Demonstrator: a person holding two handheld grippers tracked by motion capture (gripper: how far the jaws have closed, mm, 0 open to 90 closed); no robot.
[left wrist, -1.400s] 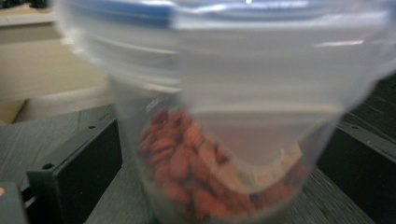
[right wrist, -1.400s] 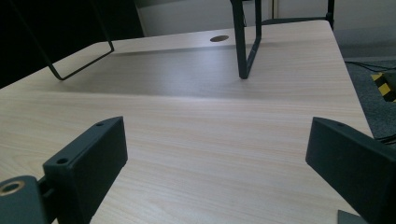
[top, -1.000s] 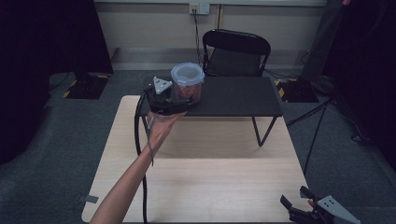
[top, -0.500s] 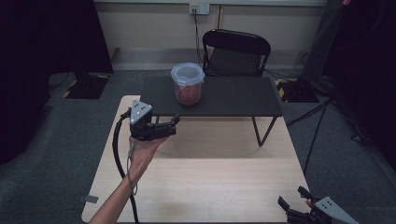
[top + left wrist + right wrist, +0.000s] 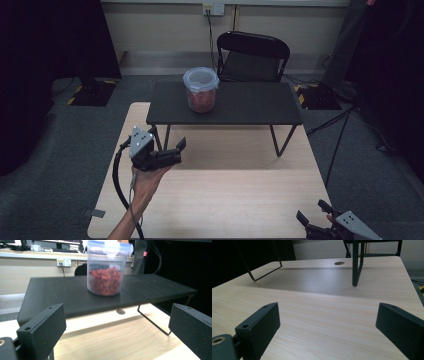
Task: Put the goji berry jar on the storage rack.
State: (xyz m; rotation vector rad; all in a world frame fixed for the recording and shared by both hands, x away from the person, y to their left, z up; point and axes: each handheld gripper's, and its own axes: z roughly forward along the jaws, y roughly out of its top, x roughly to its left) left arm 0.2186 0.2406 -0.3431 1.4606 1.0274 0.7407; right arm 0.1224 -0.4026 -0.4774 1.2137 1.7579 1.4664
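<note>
Two grippers are in your hands, and both have their jaws spread wide with nothing between them. Your left gripper [image 5: 172, 151] hovers over the near-left part of the pale wooden table [image 5: 240, 200], just in front of the low black shelf [image 5: 250, 102] that stands on the table's far half. Your right gripper [image 5: 315, 225] sits at the near-right corner of the table, low and well apart from everything.

One clear plastic jar [image 5: 201, 91] with a clip-on lid and red contents stands upright on the shelf, left of its middle and well back from the front edge. In the left gripper view the jar [image 5: 107, 270] appears ahead and above the jaws, apart from them.

If you mean to leave the jar there, draw the left gripper straight toward yourself, level, so its cable does not snag the shelf leg [image 5: 166, 137]. If you mean to grip it, raise the jaws to the jar's mid-height first and approach squarely, since the smooth round wall may slip in an off-centre pinch.
</note>
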